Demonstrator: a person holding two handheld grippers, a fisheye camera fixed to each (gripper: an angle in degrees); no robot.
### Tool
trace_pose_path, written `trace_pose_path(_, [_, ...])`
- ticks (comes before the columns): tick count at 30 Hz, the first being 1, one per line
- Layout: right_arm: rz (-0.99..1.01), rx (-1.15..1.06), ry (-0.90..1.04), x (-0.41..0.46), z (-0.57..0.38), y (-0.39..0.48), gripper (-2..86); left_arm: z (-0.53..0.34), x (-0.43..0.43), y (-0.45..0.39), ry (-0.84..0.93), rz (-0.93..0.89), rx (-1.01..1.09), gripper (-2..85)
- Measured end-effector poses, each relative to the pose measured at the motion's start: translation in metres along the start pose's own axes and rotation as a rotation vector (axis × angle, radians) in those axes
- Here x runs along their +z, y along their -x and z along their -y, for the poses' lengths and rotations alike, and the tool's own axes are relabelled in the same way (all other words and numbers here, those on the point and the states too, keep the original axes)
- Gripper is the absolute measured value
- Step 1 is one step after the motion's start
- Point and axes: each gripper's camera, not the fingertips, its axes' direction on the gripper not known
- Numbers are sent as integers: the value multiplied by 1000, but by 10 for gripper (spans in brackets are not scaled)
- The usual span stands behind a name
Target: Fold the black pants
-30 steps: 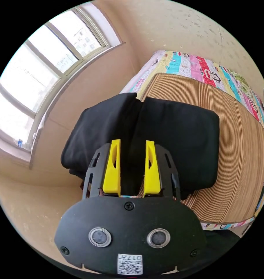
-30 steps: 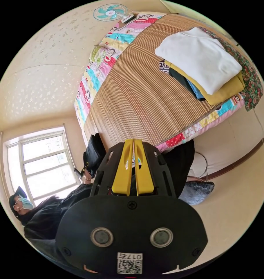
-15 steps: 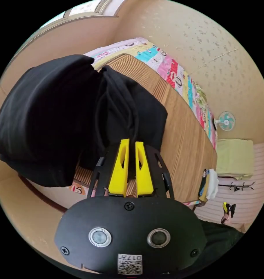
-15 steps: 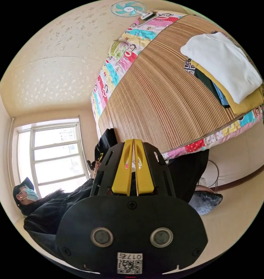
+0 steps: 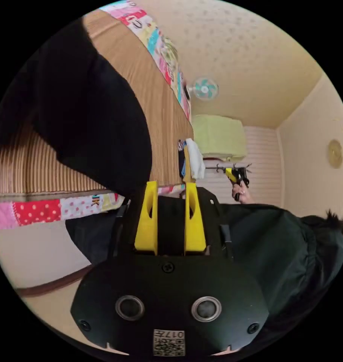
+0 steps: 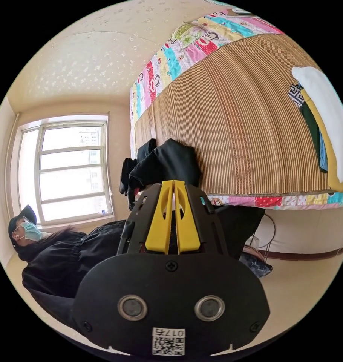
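Folded black cloth pants (image 5: 92, 117) lie on the striped woven bed mat (image 5: 160, 124), at ten o'clock from the left tongs (image 5: 171, 188), which stand open and empty, apparently released. The right tongs (image 6: 173, 186) are closed on nothing. A stack of folded clothes (image 6: 329, 124) at three o'clock is cut off

This is a bedroom in a home: a bed (image 6: 231, 124) with a straw mat and colourful sheet, a window (image 6: 66, 169), folded clothes (image 6: 326, 124), a fan (image 5: 204, 89).
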Motion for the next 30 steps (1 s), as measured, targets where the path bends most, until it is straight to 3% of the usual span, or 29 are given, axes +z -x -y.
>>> trace_pose_path(2, [-6,16,7,9,-2,-6,3,-16,-86,33,-333,31,-148,142])
trace_pose_path(4, [17,28,-8,14,-3,-11,3,-24,-143,49,-541,69,-247,147])
trace_pose_path(7, [67,45,-35,23,-4,-18,3,-16,-193,87,-659,23,-476,156])
trace_pose_path(9, [95,57,-49,29,-4,-21,3,-3,-195,114,-644,-112,-579,168])
trace_pose_path(14, [140,49,-77,43,-10,-18,3,-18,-148,174,-814,-693,-997,180])
trace_pose_path(17, [122,42,-71,50,-19,-16,3,-19,-117,194,-913,-966,-1049,163])
trace_pose_path(19, [110,29,-72,54,-26,-15,4,-19,-109,203,-1008,-1037,-981,115])
trace_pose_path(21, [99,16,-71,59,-33,-13,5,-22,-111,197,-1029,-968,-926,66])
trace_pose_path(24, [136,-50,-87,64,-44,-3,9,-9,-138,150,-807,-562,-616,42])
trace_pose_path(26, [159,-136,-88,67,-47,14,16,1,-145,65,-629,-155,-257,39])
trace_pose_path(28, [166,-244,-77,70,-44,36,29,-3,-133,2,-550,8,-21,37])
trace_pose_path(30, [217,-417,-22,80,-39,71,62,-10,-116,-53,-512,43,161,37])
